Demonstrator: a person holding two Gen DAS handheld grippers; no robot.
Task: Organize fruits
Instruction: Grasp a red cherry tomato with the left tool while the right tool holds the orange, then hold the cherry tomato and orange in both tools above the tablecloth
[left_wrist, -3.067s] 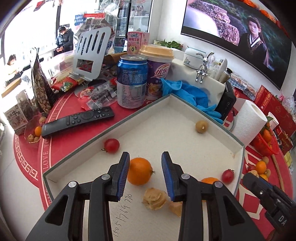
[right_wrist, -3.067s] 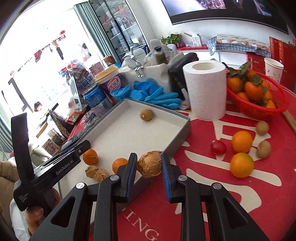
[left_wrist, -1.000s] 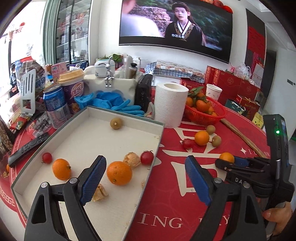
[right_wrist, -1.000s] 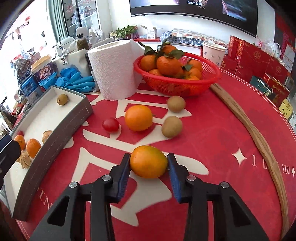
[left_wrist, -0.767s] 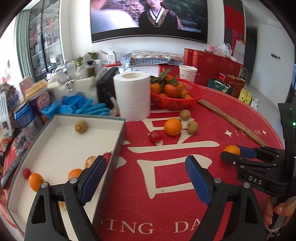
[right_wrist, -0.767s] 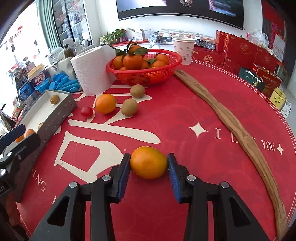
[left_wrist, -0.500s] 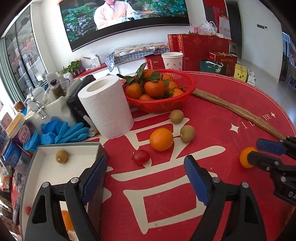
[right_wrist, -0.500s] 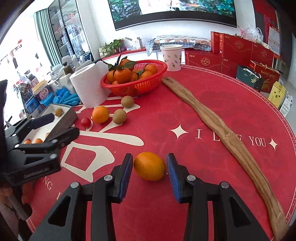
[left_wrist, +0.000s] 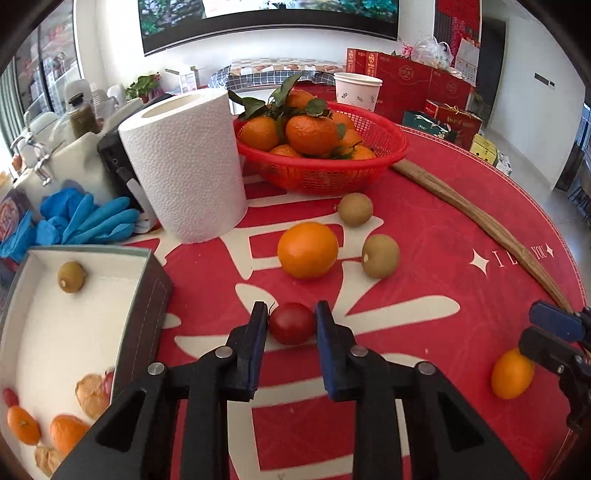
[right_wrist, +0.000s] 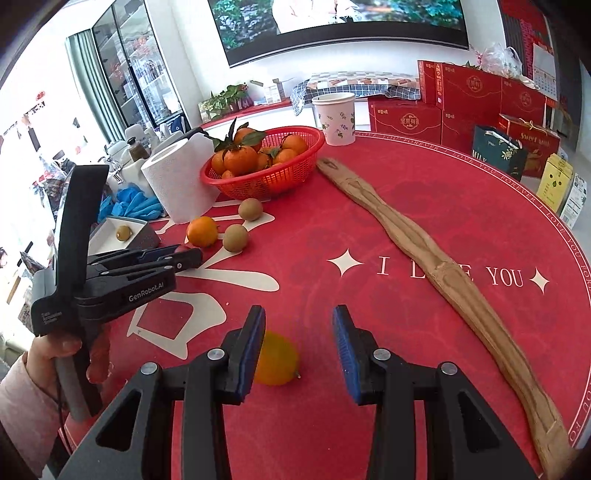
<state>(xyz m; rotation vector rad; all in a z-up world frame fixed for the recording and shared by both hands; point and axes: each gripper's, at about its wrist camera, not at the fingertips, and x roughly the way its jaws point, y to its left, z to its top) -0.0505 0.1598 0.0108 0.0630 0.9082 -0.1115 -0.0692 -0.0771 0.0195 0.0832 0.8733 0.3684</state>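
My left gripper (left_wrist: 291, 321) is shut on a red cherry tomato (left_wrist: 291, 324) that rests on the red tablecloth; both blue pads touch its sides. My right gripper (right_wrist: 298, 334) is open, and a small orange (right_wrist: 276, 359) lies free on the cloth beside its left pad (right_wrist: 252, 347). That orange also shows in the left wrist view (left_wrist: 511, 373). Beyond the tomato lie an orange (left_wrist: 307, 250) and two kiwis (left_wrist: 380, 255) (left_wrist: 355, 209). The white tray (left_wrist: 144, 295) at the left holds a kiwi, small oranges, a tomato and walnuts.
A red basket (left_wrist: 325, 173) of leafy tangerines stands behind the loose fruit, with a paper towel roll (left_wrist: 184, 166) and blue gloves (left_wrist: 81, 221) to its left. A long wooden stick (right_wrist: 424, 254) lies across the right of the table. A paper cup (right_wrist: 334, 118) stands behind.
My left gripper swung from the tray to the loose fruit and closed on the cherry tomato. My right gripper carried the small orange aside, set it on the cloth and opened.
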